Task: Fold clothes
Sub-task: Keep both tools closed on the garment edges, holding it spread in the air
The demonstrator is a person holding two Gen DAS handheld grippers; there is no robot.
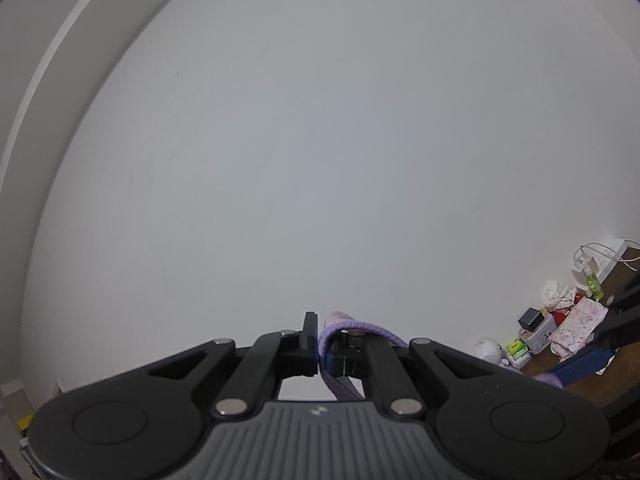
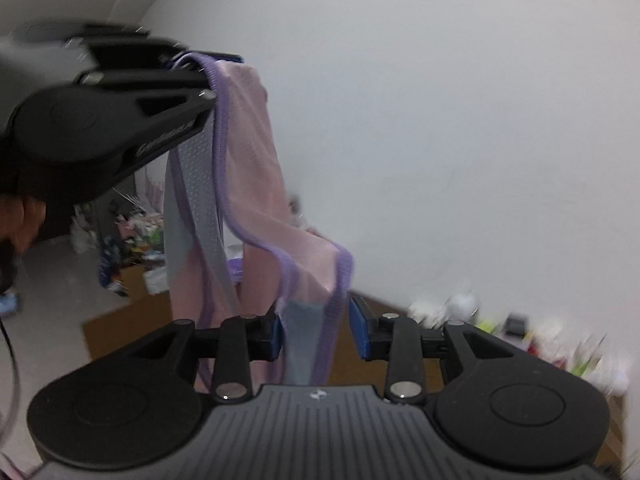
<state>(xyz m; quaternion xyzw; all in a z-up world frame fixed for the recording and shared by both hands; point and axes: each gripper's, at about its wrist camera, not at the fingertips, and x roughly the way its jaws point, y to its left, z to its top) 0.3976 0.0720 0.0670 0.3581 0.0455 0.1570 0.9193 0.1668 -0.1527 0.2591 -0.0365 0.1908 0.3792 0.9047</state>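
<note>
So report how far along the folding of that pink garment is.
Nothing looks folded yet. In hand: the left tool is shut on the purple-trimmed edge of the pink garment, which hangs in the air. The right tool stands open around a lower part, its pads not pressing. Left: lay it on the brown table and make every fold.

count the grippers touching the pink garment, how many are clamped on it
1: the left gripper, upper left in the right wrist view, is clamped on the pink garment at its purple trim. The right gripper stands open around a hanging fold.
</note>
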